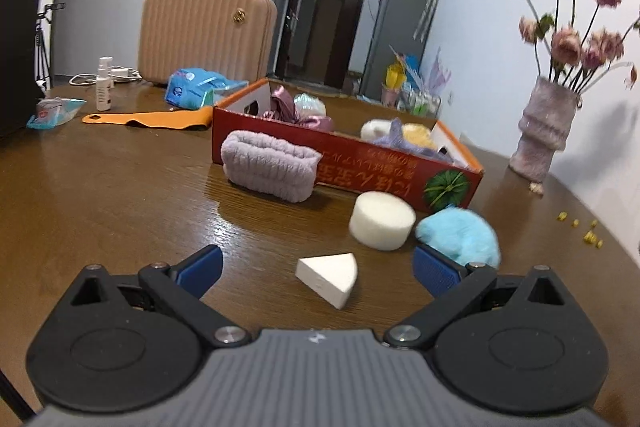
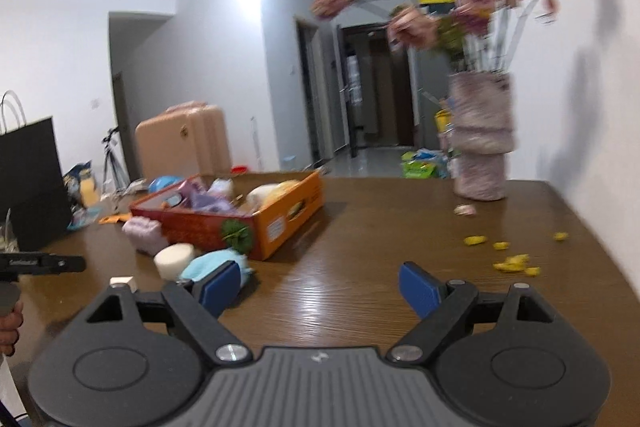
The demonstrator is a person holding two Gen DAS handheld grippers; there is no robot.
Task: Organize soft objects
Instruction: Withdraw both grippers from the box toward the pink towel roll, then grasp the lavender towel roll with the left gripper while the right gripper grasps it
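Wedge sponge [image 1: 328,277] lies between the wide-spread left claw [image 1: 318,269] fingers.

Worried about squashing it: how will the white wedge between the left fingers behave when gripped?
The wedge looks like foam sponge, so probably light and compressible. Its flat base suggests it won't roll. The open left gripper may meet tapered faces, so it could squirt out.

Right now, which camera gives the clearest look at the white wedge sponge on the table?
The left wrist view: the white wedge sponge lies whole and sharp on the table, just ahead of the open left gripper. The right wrist view shows only a small blurred corner of it behind the gripper's linkage.
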